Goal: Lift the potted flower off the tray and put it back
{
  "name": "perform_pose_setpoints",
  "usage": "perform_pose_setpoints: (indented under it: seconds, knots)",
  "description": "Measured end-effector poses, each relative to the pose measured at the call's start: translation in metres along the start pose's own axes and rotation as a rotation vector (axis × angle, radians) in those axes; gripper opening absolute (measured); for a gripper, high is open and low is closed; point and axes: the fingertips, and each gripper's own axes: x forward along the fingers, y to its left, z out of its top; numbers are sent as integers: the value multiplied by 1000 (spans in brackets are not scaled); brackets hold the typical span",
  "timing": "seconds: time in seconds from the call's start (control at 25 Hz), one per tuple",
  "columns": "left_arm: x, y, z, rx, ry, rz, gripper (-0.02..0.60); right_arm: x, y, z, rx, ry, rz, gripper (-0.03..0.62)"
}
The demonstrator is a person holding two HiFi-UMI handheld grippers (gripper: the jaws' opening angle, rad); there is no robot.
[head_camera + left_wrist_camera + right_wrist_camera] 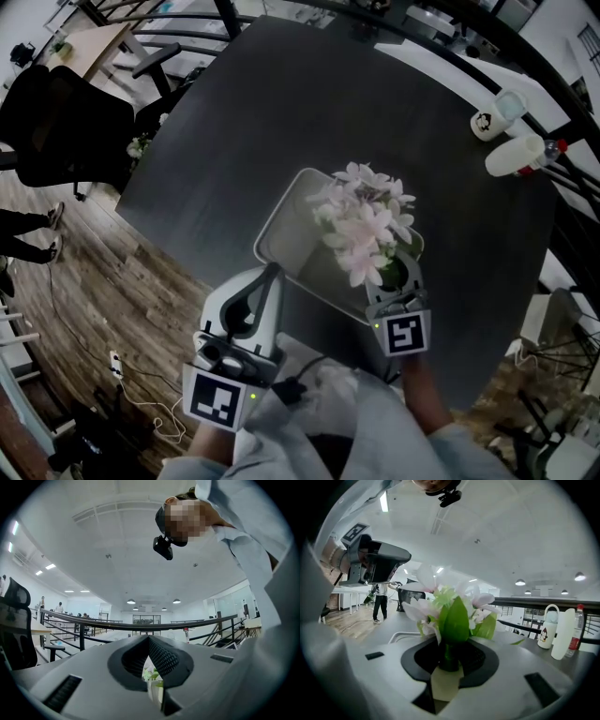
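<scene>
A potted flower (366,225) with pale pink and white blooms stands over the near right corner of a grey tray (281,220) on the dark table. My right gripper (397,284) reaches in from the near side and is shut on the small pot. In the right gripper view the pale pot (446,682) sits wedged between the jaws, with the green stem and leaves (454,616) rising above. I cannot tell whether the pot's base touches the tray. My left gripper (273,270) is shut on the tray's near left rim; a pale strip of rim (154,693) shows between its jaws.
A white mug with a penguin print (486,122) and a white bottle (516,155) stand at the far right of the table. A black office chair (66,122) is on the left. Wooden floor with a cable (141,403) lies below the table's near left edge.
</scene>
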Motion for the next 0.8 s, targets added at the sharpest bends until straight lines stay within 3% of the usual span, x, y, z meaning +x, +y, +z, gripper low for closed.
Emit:
perform_pose_setpoints:
  seconds: [0.36,0.8]
  knots:
    - [3,-8,-1,-7,0,-38,0,-11,-3,-15,73,53,-36,184]
    - [1,-22,7,-4,-26,-93,0,-35,2,-14,130,66,-49,224]
